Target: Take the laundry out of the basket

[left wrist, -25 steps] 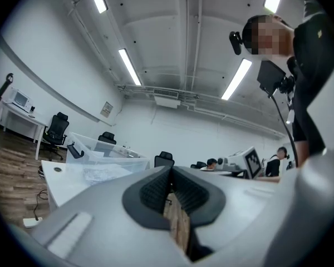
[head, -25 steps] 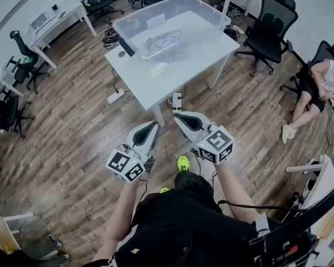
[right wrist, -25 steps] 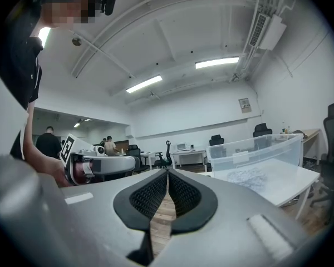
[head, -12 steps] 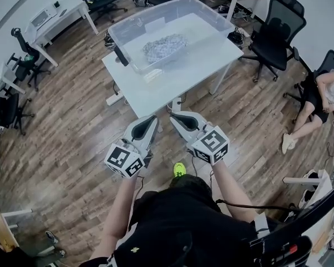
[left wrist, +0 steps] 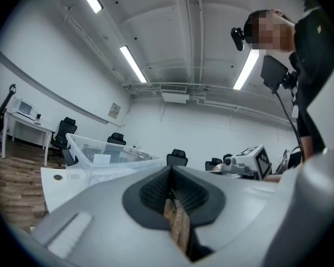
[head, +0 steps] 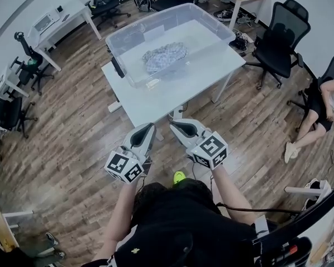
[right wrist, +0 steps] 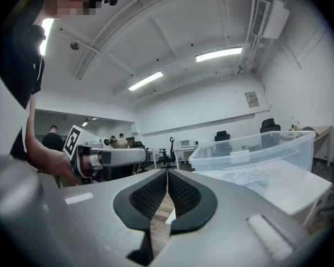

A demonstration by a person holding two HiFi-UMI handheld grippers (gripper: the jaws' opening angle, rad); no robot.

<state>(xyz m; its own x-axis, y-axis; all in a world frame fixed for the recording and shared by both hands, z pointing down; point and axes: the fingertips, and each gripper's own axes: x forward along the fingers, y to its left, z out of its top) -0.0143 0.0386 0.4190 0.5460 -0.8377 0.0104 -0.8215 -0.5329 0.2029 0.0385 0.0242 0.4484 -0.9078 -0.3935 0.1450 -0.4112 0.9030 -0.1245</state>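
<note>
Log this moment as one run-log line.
left gripper: shut, empty | right gripper: shut, empty | laundry: in basket, untouched | basket: on table | both grippers: short of basket

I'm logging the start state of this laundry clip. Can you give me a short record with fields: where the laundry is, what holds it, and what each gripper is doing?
laundry: grey patterned cloth, bunched inside the bin
container: clear plastic bin, standing on the white table
left: left gripper, jaws together, empty, apart from the bin
right: right gripper, jaws together, empty, apart from the bin
progress: not begun, cloth untouched
bystander: seated person at the far right
</note>
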